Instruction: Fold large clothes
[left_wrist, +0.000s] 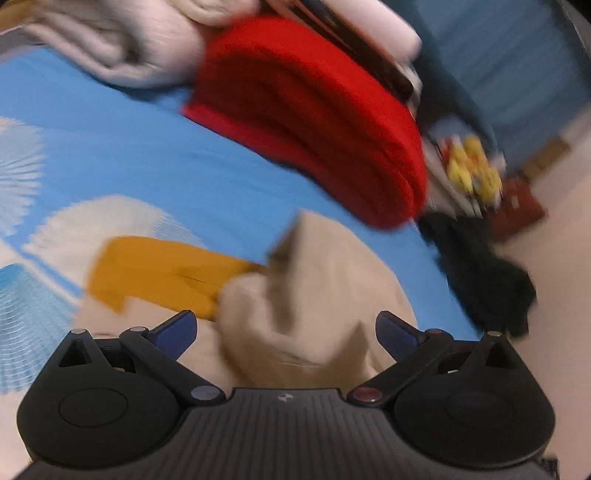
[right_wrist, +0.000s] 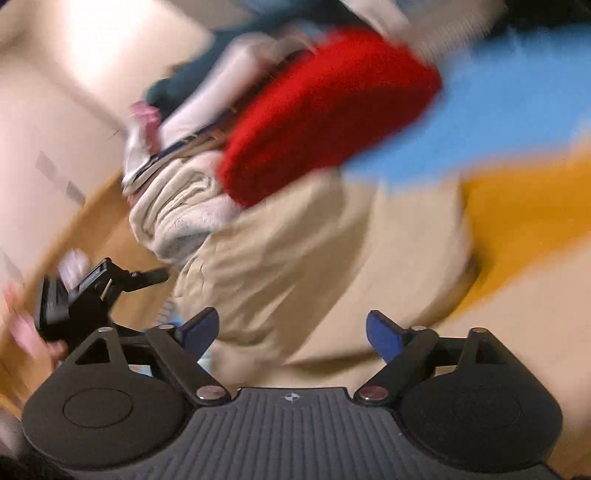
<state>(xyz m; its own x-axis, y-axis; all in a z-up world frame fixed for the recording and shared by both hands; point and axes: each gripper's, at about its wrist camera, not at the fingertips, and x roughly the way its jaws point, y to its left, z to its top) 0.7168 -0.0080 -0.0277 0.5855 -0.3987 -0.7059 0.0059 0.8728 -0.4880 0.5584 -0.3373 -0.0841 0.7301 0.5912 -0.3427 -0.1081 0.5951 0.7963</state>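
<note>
While both pictures are smeared with motion, we see the left gripper (left_wrist: 286, 328) and the right gripper (right_wrist: 291, 330) spread wide and empty above the beige garment (left_wrist: 317, 295), which lies rumpled on the blue bedsheet (left_wrist: 147, 166). We judge the next grasp should take a hem corner, not the bunched middle. We count one beige garment, one mustard garment (left_wrist: 159, 273), one folded red sweater (left_wrist: 314, 122).

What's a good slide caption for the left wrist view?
Open left claw above a crumpled beige garment on the blue patterned bedsheet, folded red knit beyond.
</note>
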